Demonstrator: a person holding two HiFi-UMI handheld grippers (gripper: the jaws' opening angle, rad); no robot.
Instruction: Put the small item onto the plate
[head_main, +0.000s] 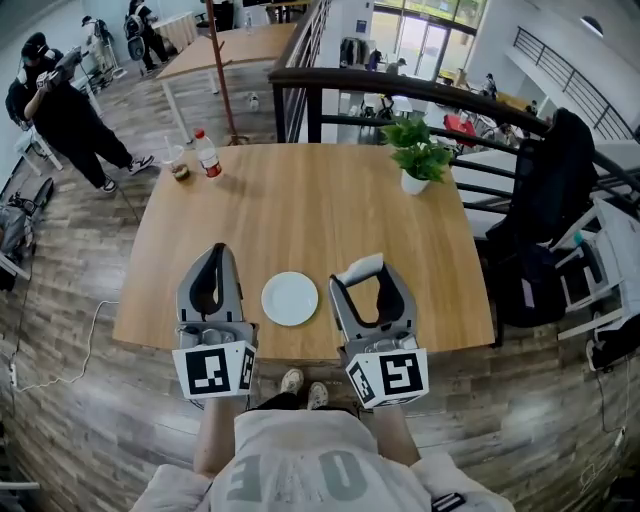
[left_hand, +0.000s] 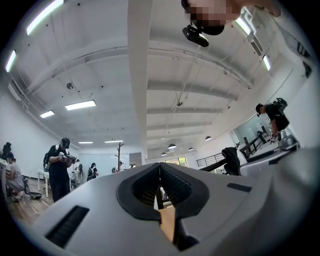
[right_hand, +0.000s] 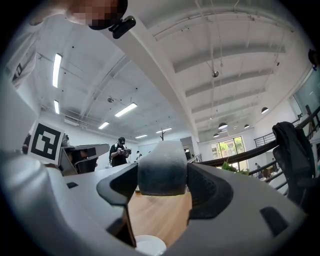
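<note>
**White item clamped in right gripper, not on plate**

Right gripper (right_hand: 162, 176): jaws clamped on the small item (right_hand: 162, 167), a pale rounded block, at the near edge of the wooden table (head_main: 300, 200), just right of the white plate (head_main: 290, 298). Left gripper (left_hand: 160, 169): jaws pressed together, empty, just left of the plate. Writing: black-and-white square markers on both cubes. Large pale letters on the person's shirt (head_main: 300, 465), only an "O" readable. The bottle (head_main: 208, 154) at the table's far left has a red cap and label, print too small to read.
</note>
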